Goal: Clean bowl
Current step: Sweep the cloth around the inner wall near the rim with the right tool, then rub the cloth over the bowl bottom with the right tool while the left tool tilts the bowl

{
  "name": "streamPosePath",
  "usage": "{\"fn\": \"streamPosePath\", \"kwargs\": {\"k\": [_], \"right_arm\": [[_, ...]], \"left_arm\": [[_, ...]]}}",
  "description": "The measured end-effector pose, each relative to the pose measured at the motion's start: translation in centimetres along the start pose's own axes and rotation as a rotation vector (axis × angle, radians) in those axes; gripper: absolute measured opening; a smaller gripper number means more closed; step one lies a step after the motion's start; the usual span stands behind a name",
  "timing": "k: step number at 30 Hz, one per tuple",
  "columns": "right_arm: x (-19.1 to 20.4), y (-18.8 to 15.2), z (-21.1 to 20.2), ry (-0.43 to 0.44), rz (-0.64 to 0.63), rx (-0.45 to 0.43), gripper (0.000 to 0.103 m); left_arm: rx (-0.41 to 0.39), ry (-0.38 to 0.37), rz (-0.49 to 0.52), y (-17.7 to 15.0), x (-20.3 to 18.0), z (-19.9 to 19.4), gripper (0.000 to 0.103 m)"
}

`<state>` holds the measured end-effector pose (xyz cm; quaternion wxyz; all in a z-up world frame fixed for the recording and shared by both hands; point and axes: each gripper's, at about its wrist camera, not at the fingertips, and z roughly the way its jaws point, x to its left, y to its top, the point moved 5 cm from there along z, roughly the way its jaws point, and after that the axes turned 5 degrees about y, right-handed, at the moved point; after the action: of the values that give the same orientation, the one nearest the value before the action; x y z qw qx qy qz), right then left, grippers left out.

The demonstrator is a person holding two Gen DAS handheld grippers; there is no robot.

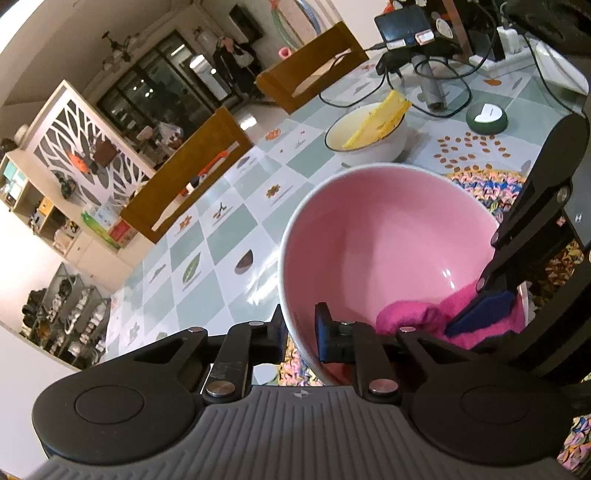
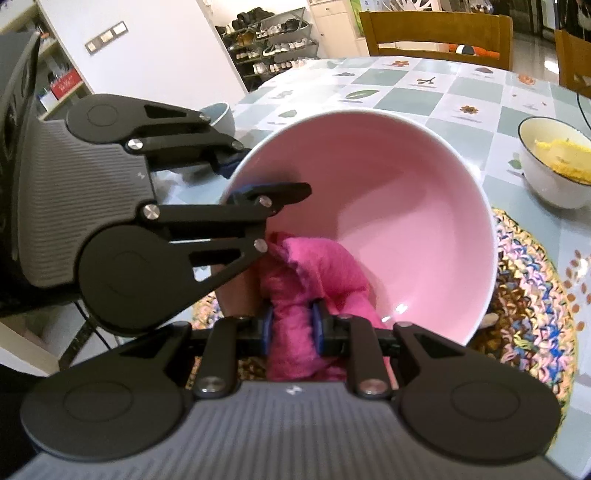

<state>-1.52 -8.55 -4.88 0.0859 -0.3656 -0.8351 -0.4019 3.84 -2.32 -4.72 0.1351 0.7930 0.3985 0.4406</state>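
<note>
A pink bowl [image 1: 388, 236] with a white outside is held tilted over a braided mat. My left gripper [image 1: 301, 332] is shut on its near rim, one blue pad inside and one outside. In the right wrist view the same bowl [image 2: 388, 184] opens toward the camera, with the left gripper [image 2: 232, 181] clamped on its left rim. My right gripper [image 2: 291, 328] is shut on a bunched magenta cloth [image 2: 314, 266], which presses against the bowl's lower inner wall. From the left wrist view, the cloth [image 1: 406, 314] lies at the bowl's bottom right under the right gripper [image 1: 484, 314].
A white bowl [image 1: 369, 140] holding a yellow sponge [image 1: 380, 118] stands farther back on the checked tablecloth. A multicoloured braided mat [image 2: 528, 288] lies under the pink bowl. A green round device [image 1: 487, 117], cables and electronics sit at the far end. Wooden chairs [image 2: 436, 33] line the table.
</note>
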Motion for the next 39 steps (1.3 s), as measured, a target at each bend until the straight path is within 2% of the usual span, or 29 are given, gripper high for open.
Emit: {"fn": "streamPosePath", "kwargs": {"k": [3,5,14,16,20,31,34,39], "right_arm": [[0.0,0.0,-0.4,-0.002,-0.003,-0.007,0.021],[0.2,0.1,-0.8,-0.035,-0.035,-0.005,0.021],[-0.1,1.0,-2.4,-0.276,-0.269,-0.012,0.02],[-0.2,1.4,-2.7,-0.3,-0.314,-0.021,0.02],[0.0,2.2,-3.2,-0.351,-0.497,-0.041,0.02],[0.5,2.2,-1.4,-0.427,-0.95,0.005,0.02],[0.0,2.4,-0.9,-0.447,-1.008,0.008,0.02],[-1.6,3.6,0.0,-0.477,-0.973,0.031,0.02]], "left_arm": [[-0.008,-0.001,0.01,0.4,-0.1,0.0,0.015],[-0.009,-0.001,0.01,0.5,-0.1,0.1,0.015],[-0.012,0.001,0.021,0.9,-0.2,0.4,0.015],[-0.015,0.002,0.024,1.0,-0.2,0.4,0.015],[-0.024,0.003,0.036,1.2,-0.3,0.4,0.015],[-0.06,-0.011,0.081,1.1,-0.3,0.3,0.018],[-0.07,-0.008,0.096,1.0,-0.4,0.2,0.019],[-0.085,-0.002,0.117,1.1,-0.7,0.1,0.021]]}}
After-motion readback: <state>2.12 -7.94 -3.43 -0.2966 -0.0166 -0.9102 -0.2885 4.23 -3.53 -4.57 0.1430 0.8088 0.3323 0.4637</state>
